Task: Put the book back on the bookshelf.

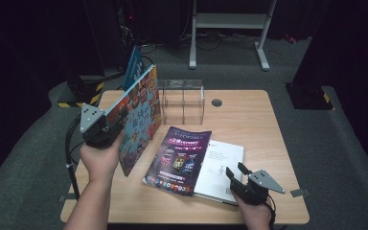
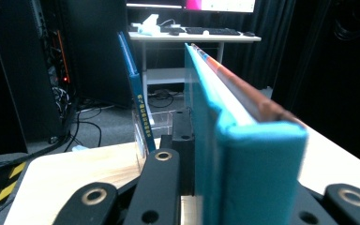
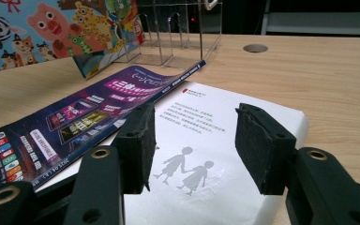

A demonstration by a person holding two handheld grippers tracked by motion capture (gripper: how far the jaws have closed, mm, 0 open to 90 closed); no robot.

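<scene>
high view: left tool (image 1: 117, 116) clamps upright picture book (image 1: 141, 115); right tool (image 1: 237, 170) rests half-open, empty.

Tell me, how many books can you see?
4. The cartoon animal book is held upright in the left gripper. A blue book stands in the clear rack. A purple magazine lies on the table, overlapping a white book. None seems hidden.

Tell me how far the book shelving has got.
Done: one blue book stands at the clear rack's far left end. In hand: the left hand-held gripper is shut on the cartoon-cover picture book, lifted on edge. Left: the purple magazine and white book lie flat; the right hand-held gripper hovers open over the white one.
</scene>
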